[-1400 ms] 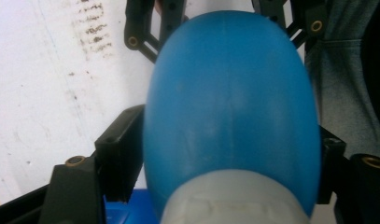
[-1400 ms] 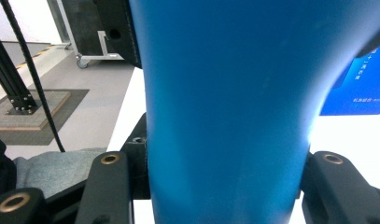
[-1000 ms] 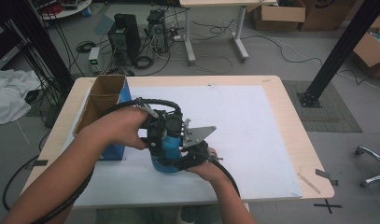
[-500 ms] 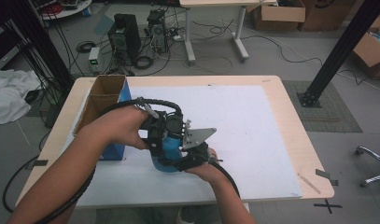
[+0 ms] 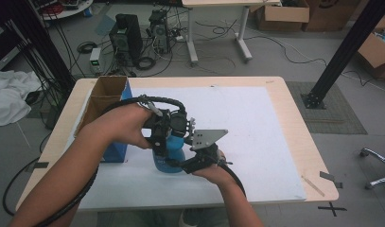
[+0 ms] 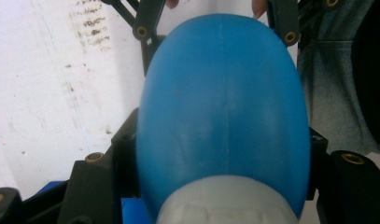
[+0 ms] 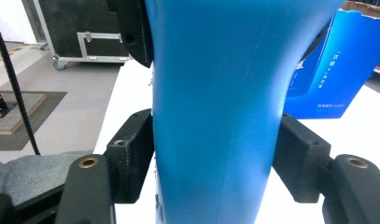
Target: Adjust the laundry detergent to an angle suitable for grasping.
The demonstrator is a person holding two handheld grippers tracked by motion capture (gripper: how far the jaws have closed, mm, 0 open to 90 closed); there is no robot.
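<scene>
Bottle [image 6: 220, 116] blue, no legible label | L gripper [image 6: 215, 154] fingers clamp it | R gripper [image 7: 215, 158] fingers easing open, touching | box [image 7: 337, 70] print unreadable

The desk [image 5: 294, 109] has a light wooden top with rounded corners, and a large white sheet [image 5: 256, 127] covers most of it, leaving bare wood along the edges. On the sheet's left part stands an open blue cardboard box [image 5: 107, 94], its flaps up. Just beside the box, nearer the person, a blue bottle [image 5: 169, 158] stands upright on the sheet. A strip of tape [image 5: 314, 186] lies on the bare wood near the front right corner.
</scene>
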